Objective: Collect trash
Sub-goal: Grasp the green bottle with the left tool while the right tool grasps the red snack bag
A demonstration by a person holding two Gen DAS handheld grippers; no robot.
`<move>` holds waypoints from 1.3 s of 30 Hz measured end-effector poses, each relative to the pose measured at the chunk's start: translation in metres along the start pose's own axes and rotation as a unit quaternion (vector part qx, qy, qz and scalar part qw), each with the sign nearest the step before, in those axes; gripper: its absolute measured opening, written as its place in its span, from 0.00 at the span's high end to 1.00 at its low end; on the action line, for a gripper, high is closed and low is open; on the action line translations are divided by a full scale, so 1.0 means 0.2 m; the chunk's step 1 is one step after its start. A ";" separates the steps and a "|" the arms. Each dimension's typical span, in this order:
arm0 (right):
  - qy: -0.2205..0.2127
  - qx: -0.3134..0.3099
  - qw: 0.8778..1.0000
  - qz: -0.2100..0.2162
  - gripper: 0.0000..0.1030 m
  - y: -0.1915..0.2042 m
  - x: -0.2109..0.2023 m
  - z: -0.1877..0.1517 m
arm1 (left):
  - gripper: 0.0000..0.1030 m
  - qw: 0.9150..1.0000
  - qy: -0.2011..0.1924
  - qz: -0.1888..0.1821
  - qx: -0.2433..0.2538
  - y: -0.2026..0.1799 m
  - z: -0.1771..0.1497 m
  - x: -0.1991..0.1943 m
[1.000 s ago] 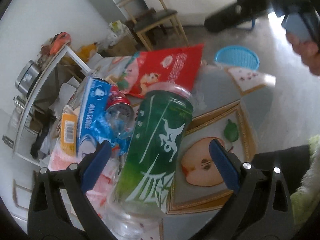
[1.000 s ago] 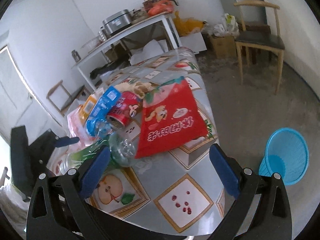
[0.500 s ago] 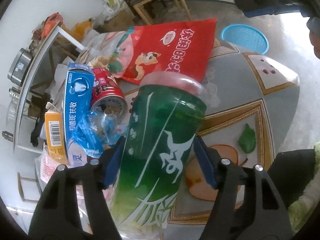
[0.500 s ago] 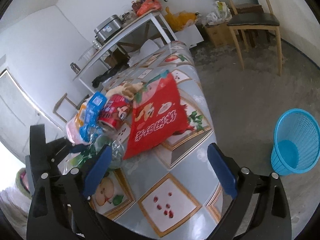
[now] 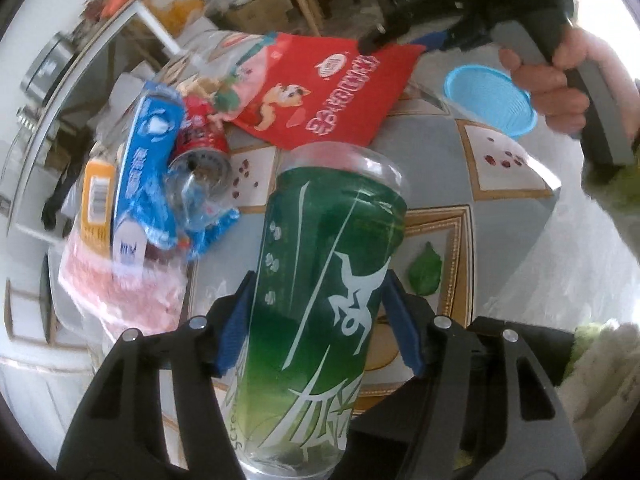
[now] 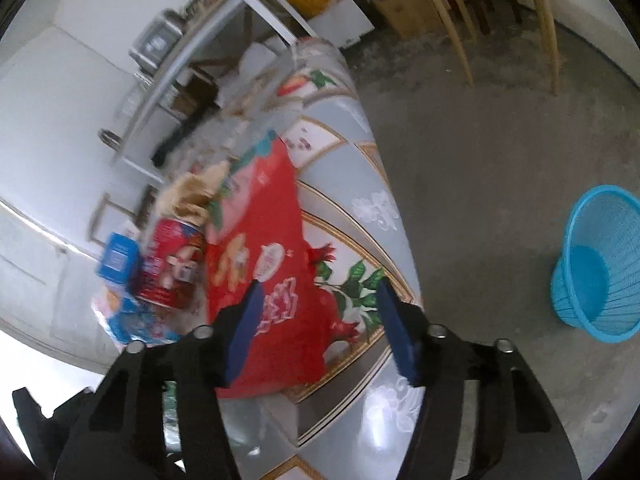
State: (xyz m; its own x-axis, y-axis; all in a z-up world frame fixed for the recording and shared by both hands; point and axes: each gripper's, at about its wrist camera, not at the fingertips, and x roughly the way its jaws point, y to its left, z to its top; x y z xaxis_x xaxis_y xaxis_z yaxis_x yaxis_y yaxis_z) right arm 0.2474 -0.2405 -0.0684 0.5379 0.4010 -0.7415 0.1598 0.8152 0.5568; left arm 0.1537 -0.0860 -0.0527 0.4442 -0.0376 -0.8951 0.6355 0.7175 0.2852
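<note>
**A:** Left wrist view. State the grip.

**B:** The left gripper [image 5: 320, 320] has its jaws closing on the green bottle [image 5: 332, 280]; both blue pads sit against the label at mid-body. The bottle fills the centre of the view, its clear end pointing toward 12 o'clock. Whether it rests on the surface [image 5: 500, 216] or is clear of it cannot be told. To do this step well, finish the squeeze before lifting, keep the pads square on the label, and raise the bottle straight so it does not drag on the blue wrapper [image 5: 144, 184] and red can [image 5: 200, 148] lying at 10 o'clock.

**A:** What else is in that view?

**B:** The red snack bag [image 5: 332, 92] lies at 12 o'clock, with the right gripper [image 5: 404, 28] above its far corner, held by a hand [image 5: 548, 80] at 2 o'clock. The blue basket [image 5: 488, 100] stands on the floor past the surface edge at 1 o'clock.

**A:** Right wrist view.

**B:** The jaws are closing, with the near end of the red snack bag between the pads, which do not appear to press on it yet. Advise lowering onto the bag edge so both pads pinch film, not air. The blue basket is at 3 o'clock, well apart.

**A:** Limits?

**B:** This view is motion-blurred; the clutter at 9 o'clock is hard to read. The bottle's base is cut off by the left view's lower edge, and its contents cannot be judged.
</note>
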 end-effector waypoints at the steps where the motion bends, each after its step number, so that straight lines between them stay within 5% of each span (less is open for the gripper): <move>1: 0.003 -0.004 1.000 -0.003 0.65 0.01 0.00 -0.01 | 0.43 1.000 -0.001 0.001 -0.009 0.01 -0.01 -0.01; 3: 0.007 -0.011 1.000 -0.007 0.84 0.02 -0.01 -0.03 | 0.43 0.999 -0.005 0.001 -0.045 0.05 -0.02 -0.01; 11: 0.020 -0.025 0.999 -0.006 0.90 -0.03 -0.22 -0.23 | 0.45 0.987 -0.011 -0.036 -0.158 0.20 -0.09 0.00; 19: 0.083 -0.017 0.995 0.055 0.88 -0.10 -0.37 -0.50 | 0.46 0.983 -0.018 -0.041 -0.176 0.19 -0.12 -0.02; 23: 0.063 -0.007 0.996 0.055 0.52 -0.14 -0.39 -0.48 | 0.46 0.983 -0.021 -0.040 -0.177 0.16 -0.13 -0.04; 24: 0.058 -0.001 0.996 0.069 0.50 -0.15 -0.39 -0.45 | 0.46 0.983 -0.021 -0.039 -0.176 0.16 -0.13 -0.04; 34: 0.072 -0.008 0.995 0.069 0.51 -0.06 -0.14 -0.22 | 0.46 0.980 -0.018 -0.055 -0.191 0.20 -0.11 -0.02; 39: 0.072 -0.025 0.996 0.047 0.68 -0.01 -0.12 -0.20 | 0.46 0.975 -0.016 -0.074 -0.210 0.25 -0.10 -0.01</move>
State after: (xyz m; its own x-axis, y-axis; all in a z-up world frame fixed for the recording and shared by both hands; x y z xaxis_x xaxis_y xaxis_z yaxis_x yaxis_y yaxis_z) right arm 0.2021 -0.2345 -0.0665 0.4234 0.5289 -0.7355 0.0721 0.7896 0.6093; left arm 0.1710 -0.0365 -0.0438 0.3903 -0.1786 -0.9032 0.3826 0.9238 -0.0174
